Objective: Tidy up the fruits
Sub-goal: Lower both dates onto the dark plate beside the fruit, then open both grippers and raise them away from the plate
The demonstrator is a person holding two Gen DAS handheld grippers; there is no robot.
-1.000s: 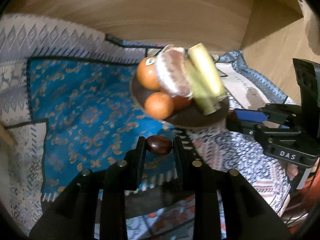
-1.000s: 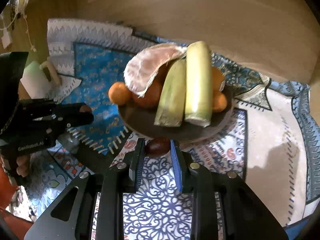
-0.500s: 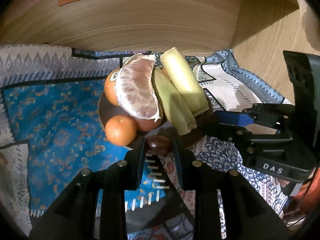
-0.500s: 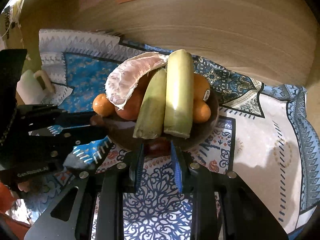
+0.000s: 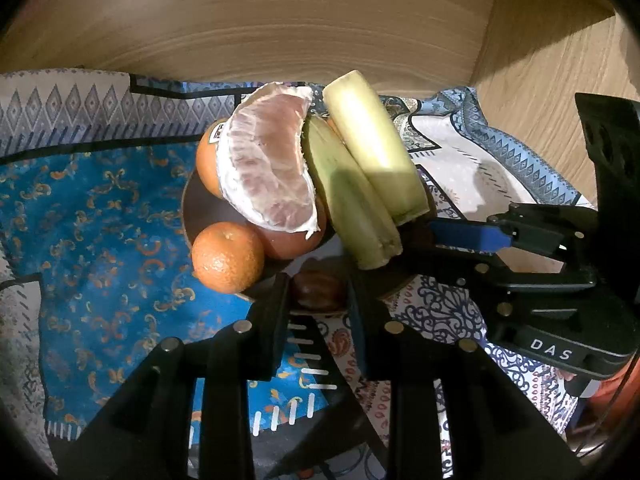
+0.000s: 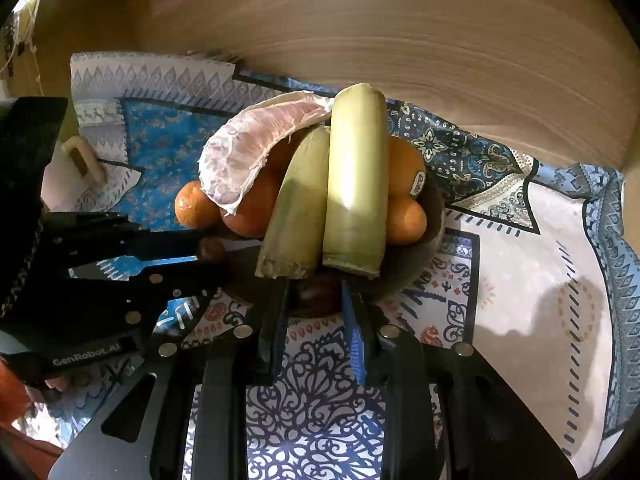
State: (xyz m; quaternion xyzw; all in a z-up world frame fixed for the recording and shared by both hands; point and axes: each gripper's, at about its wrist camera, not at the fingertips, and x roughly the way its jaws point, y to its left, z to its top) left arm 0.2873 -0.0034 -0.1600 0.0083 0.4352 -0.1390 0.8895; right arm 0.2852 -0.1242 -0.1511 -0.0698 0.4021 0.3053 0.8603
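A dark bowl [image 5: 192, 216] on a patterned cloth holds oranges [image 5: 227, 257], a peeled pomelo segment [image 5: 268, 168] and two green sugarcane pieces [image 5: 372, 148]. My left gripper [image 5: 318, 290] is shut on a small dark brown fruit [image 5: 318, 289] at the bowl's near rim. My right gripper [image 6: 314, 294] is shut on another small dark brown fruit [image 6: 314, 293] at the bowl's [image 6: 434, 216] front rim, under the sugarcane pieces [image 6: 356, 176]. Each gripper shows in the other's view: the right one [image 5: 432, 236] and the left one [image 6: 210, 250].
The patterned blue and white cloth [image 5: 100, 240] covers the table. A wooden wall [image 5: 300, 20] stands right behind the bowl. A white mug [image 6: 72, 164] stands at the far left in the right wrist view.
Both grippers have moved closer to the bowl with their brown fruits; the bowl now looks larger and the fruits sit at its rim.
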